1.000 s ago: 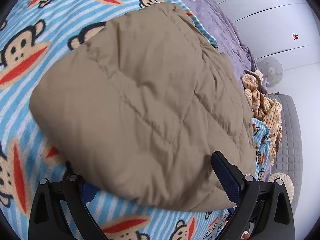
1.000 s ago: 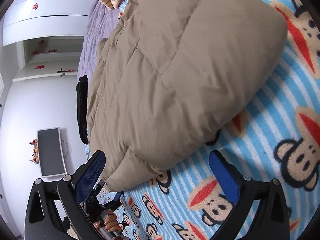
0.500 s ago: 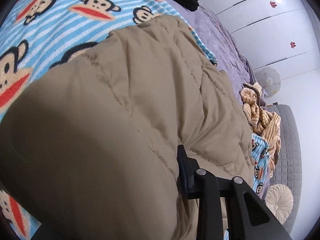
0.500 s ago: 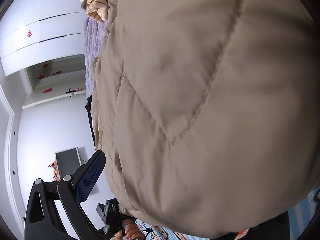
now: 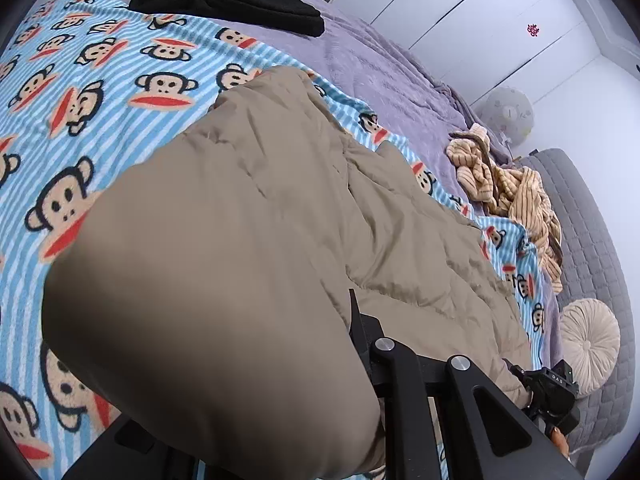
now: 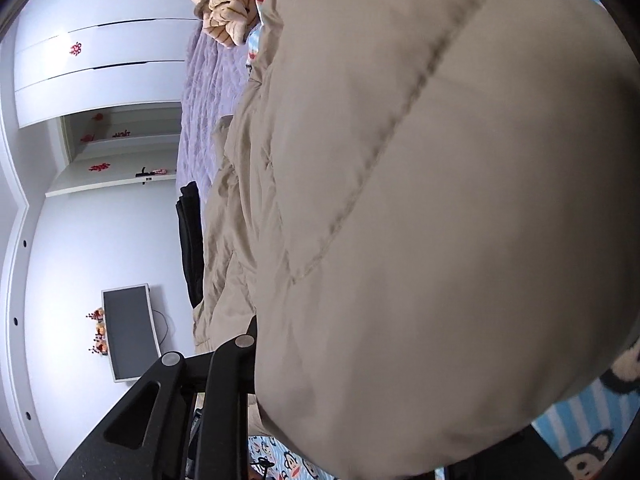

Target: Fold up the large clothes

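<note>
A big tan quilted down jacket [image 5: 272, 240] lies on a blue striped monkey-print blanket [image 5: 80, 92] on a bed. My left gripper [image 5: 256, 408] is shut on the jacket's near edge; the puffy fabric bulges between the jaws and hides the left finger. In the right wrist view the same jacket [image 6: 440, 200] fills most of the frame. My right gripper [image 6: 360, 392] is shut on its other near edge, with the fabric covering the right finger.
A folded black garment [image 5: 228, 0] lies at the far end of the purple bedspread [image 5: 392, 84]. A crumpled tan striped garment [image 5: 508, 188] lies at the right, by a grey headboard [image 5: 592, 240] and a round cushion [image 5: 588, 344]. White wardrobes and a monitor [image 6: 130, 332] stand beyond.
Both grippers moved in from open, just short of the jacket's edge, and closed on the fabric. The jacket edge now bulges close to both cameras.
</note>
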A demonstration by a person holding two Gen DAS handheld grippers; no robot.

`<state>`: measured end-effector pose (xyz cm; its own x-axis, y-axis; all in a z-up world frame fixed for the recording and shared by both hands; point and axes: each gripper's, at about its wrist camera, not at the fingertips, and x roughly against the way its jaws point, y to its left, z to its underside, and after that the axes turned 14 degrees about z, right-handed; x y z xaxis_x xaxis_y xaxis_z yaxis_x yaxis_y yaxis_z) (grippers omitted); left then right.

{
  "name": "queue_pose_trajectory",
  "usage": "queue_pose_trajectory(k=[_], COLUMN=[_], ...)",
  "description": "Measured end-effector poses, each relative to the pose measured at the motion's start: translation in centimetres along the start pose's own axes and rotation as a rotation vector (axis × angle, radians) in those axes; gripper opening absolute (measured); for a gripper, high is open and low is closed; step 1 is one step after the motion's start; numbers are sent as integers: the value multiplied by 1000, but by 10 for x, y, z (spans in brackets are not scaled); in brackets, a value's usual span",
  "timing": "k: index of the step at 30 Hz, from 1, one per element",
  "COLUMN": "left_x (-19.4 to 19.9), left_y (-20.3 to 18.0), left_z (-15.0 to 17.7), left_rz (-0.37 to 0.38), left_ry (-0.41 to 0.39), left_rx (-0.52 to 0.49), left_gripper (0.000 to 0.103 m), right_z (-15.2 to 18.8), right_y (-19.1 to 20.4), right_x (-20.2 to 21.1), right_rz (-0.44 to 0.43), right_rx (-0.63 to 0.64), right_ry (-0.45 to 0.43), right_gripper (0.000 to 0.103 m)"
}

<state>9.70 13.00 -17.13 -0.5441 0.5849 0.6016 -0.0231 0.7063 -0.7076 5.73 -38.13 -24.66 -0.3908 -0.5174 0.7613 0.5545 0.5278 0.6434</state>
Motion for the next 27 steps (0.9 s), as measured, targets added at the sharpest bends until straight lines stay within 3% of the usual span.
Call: queue_pose_trajectory(k=[7,12,23,27], left_x=[38,67,99,116], left_y=[16,28,29,20], left_z=[53,91,168,172], left_rz=[44,54,-73,-218], left_ry=[106,142,186,188], left_rx=[15,86,135,121], left_gripper=[20,20,21,47], right_z=[58,89,113,119], right_y=[-26,-46,-59,-67], right_x=[26,43,62,64], right_rz=[61,103,202,215], right_rx=[-17,-56,-67,-86], right_ry=[0,11,90,126], right_gripper=[27,27,28,39])
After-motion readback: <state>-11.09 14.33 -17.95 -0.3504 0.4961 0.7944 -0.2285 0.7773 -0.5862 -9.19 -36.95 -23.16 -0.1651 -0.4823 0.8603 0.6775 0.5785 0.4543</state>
